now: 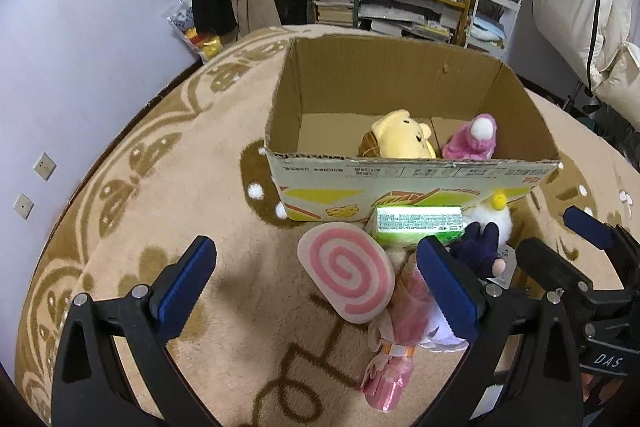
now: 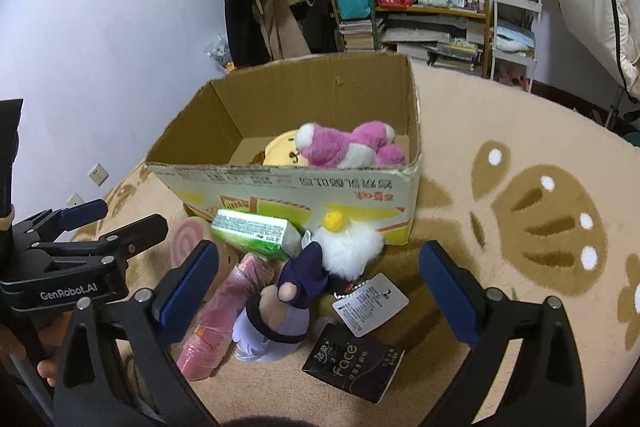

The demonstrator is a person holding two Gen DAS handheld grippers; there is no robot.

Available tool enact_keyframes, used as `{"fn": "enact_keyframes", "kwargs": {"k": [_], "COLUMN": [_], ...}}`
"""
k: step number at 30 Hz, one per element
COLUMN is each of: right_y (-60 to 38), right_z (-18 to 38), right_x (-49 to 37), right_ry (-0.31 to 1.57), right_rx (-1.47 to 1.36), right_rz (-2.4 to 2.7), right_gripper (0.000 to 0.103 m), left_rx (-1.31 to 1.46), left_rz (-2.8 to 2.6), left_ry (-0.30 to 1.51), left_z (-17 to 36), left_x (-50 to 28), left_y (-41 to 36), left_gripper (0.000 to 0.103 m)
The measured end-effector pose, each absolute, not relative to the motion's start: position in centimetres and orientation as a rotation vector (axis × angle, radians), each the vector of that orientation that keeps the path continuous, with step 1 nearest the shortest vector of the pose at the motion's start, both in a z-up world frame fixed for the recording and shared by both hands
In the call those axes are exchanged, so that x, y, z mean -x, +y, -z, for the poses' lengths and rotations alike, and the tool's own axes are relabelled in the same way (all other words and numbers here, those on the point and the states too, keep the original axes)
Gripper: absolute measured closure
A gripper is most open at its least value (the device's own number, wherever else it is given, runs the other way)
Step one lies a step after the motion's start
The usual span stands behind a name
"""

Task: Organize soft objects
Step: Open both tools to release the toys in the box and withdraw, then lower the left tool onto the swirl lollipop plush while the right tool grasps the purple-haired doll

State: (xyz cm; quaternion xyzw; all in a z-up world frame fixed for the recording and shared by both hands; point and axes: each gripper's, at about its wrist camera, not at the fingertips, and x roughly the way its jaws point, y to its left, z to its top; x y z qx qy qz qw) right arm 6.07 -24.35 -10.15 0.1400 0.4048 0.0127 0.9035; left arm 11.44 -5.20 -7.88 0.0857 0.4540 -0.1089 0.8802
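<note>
Hovering wide open, the left gripper (image 1: 316, 287) frames the pink swirl cushion (image 1: 347, 277) lying between its fingers on the rug (image 1: 160, 227), just before the cardboard box (image 1: 400, 187); the right gripper (image 2: 318, 287), equally wide, holds nothing.

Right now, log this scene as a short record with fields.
surface: beige patterned rug
container: open cardboard box
in box: yellow plush; pink plush
on rug by box: pink swirl cushion; green carton; white plush; purple doll; black tissue pack
left gripper: open, empty
right gripper: open, empty
</note>
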Motion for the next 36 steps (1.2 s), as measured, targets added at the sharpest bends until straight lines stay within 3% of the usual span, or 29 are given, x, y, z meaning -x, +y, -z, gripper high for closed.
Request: {"fn": "enact_keyframes", "kwargs": {"k": [6,29,34,36], "right_y": [-24.2,-23.9,-23.8,-23.8], "right_z": [11.7,15.0,15.1,15.3], "right_x": [-7.0,-8.8,-8.5,-8.6], "right_ry": [0.895,1.028,1.043,1.047], "right_rx": [-0.302,-0.317,-0.345,-0.36], "right_rz": [-0.041,-0.058,-0.095,-0.108], "right_gripper": [0.011,0.012,0.041,0.057], "left_rx": [-0.185,-0.224,-0.2,-0.199], "left_rz": [0.221,0.206,0.197,0.196], "left_ry": [0.99,1.1,1.122,1.127], "left_z": [9.4,13.5,14.1,14.2], "left_x": [-12.5,-14.7,-15.3,-15.3], "left_y": [-5.6,-6.2,-5.6,-5.6], "left_gripper": [0.003,0.003,0.003,0.003]}}
